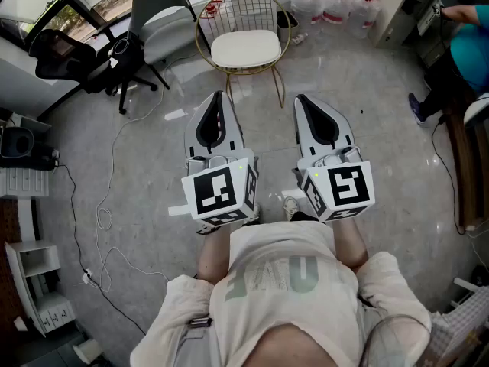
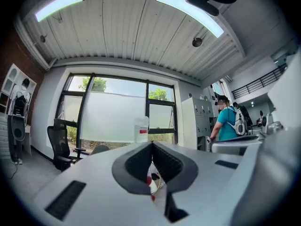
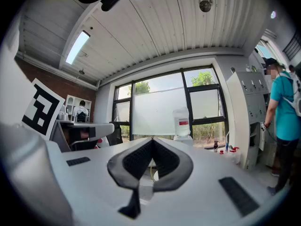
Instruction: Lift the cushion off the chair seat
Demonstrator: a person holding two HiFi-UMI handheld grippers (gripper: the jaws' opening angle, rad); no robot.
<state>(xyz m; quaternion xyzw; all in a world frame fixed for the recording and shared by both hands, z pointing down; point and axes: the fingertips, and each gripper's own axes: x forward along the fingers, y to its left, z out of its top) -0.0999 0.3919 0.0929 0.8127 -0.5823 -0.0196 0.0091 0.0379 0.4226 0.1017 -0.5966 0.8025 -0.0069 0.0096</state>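
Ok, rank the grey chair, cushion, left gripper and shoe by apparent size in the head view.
1. Left gripper and grey chair: about alike. The gripper is nearest the camera, so I won't rank them.
2. Cushion
3. Shoe

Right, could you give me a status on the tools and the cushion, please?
Both shut, empty: left tool, right tool, level, short of the chair. Cushion on the seat, untouched. Nothing seen in between.
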